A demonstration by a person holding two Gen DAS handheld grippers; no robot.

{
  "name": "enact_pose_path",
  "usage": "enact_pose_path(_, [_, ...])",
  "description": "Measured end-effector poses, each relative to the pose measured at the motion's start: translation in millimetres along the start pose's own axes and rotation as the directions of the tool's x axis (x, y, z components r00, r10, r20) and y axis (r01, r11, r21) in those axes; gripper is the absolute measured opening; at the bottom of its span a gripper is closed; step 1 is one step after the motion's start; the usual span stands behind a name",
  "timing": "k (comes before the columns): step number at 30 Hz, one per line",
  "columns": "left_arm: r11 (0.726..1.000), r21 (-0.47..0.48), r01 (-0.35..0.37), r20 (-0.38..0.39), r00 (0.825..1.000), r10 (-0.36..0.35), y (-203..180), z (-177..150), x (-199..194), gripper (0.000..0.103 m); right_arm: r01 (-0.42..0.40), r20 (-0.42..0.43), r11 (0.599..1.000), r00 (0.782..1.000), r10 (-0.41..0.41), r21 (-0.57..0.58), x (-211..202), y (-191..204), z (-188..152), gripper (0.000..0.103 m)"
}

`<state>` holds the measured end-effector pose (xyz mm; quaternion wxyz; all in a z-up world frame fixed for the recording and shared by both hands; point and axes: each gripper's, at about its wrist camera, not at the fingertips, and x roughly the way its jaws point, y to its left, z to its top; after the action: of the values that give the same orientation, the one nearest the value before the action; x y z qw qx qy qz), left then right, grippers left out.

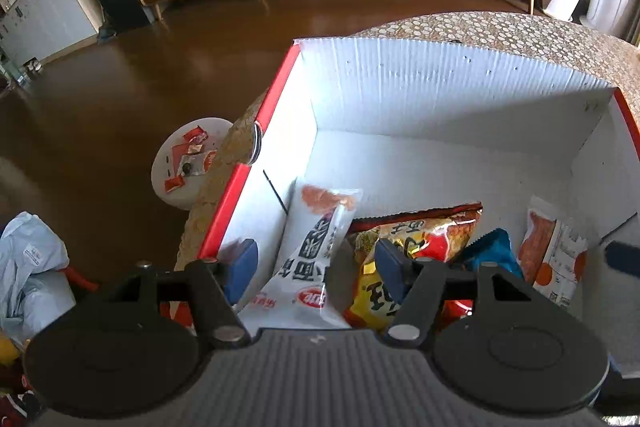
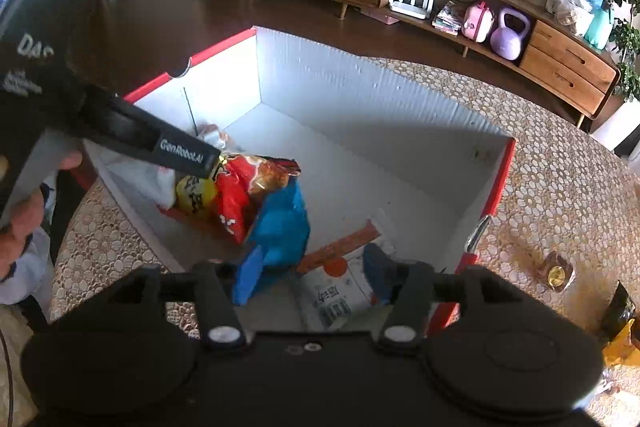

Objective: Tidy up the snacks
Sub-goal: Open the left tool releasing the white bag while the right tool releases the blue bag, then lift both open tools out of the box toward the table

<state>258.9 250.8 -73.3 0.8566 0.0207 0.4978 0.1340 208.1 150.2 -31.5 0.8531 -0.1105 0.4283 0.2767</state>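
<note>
A white cardboard box with a red rim (image 1: pixel 280 95) (image 2: pixel 224 47) stands on the table and holds several snacks. My left gripper (image 1: pixel 314 265) is open inside it, its blue pads on either side of a white snack pack (image 1: pixel 312 251) without pressing on it. Beside that pack lie a red-and-yellow chip bag (image 1: pixel 420 231) (image 2: pixel 244 187), a blue bag (image 1: pixel 494 247) (image 2: pixel 280 223) and a white-and-orange pack (image 1: pixel 552 251) (image 2: pixel 336 291). My right gripper (image 2: pixel 312 277) is open above the blue bag and the white-and-orange pack. The left gripper (image 2: pixel 200 159) reaches in from the upper left.
The table wears a pebble-patterned cloth (image 2: pixel 560 167). A small gold-wrapped sweet (image 2: pixel 556 273) and a yellow-and-black packet (image 2: pixel 620 335) lie to the right of the box. A white stool with wrappers (image 1: pixel 188 163) stands on the floor at the left. A person's hand (image 2: pixel 24 223) holds the left gripper.
</note>
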Motion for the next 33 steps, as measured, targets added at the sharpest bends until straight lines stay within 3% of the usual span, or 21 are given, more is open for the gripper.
enact_pose_path(2, [1.0, -0.011, 0.006, 0.003, 1.0, -0.006, 2, -2, -2, 0.064, -0.002, 0.008, 1.0, 1.0, 0.002, 0.002, -3, 0, 0, 0.069])
enact_pose_path(5, [1.0, -0.024, 0.015, 0.009, 1.0, -0.015, 4, -4, -6, 0.074, -0.002, 0.02, 1.0, 1.0, 0.002, 0.01, -9, -1, -1, 0.075])
enact_pose_path(12, [0.997, -0.059, 0.043, 0.036, 0.999, -0.041, 7, -10, -25, 0.075, -0.004, 0.054, 1.0, 0.999, 0.003, 0.028, -27, -3, -2, 0.083])
enact_pose_path(15, [0.996, -0.063, 0.057, 0.05, 0.997, -0.054, 6, -12, -35, 0.081, -0.005, 0.066, 0.999, 0.998, 0.002, 0.04, -35, -6, -4, 0.085])
enact_pose_path(33, [0.985, -0.077, 0.154, 0.135, 0.981, -0.143, -11, -35, -96, 0.082, -0.077, 0.139, 0.993, 0.988, 0.065, 0.085, -99, -22, -30, 0.103])
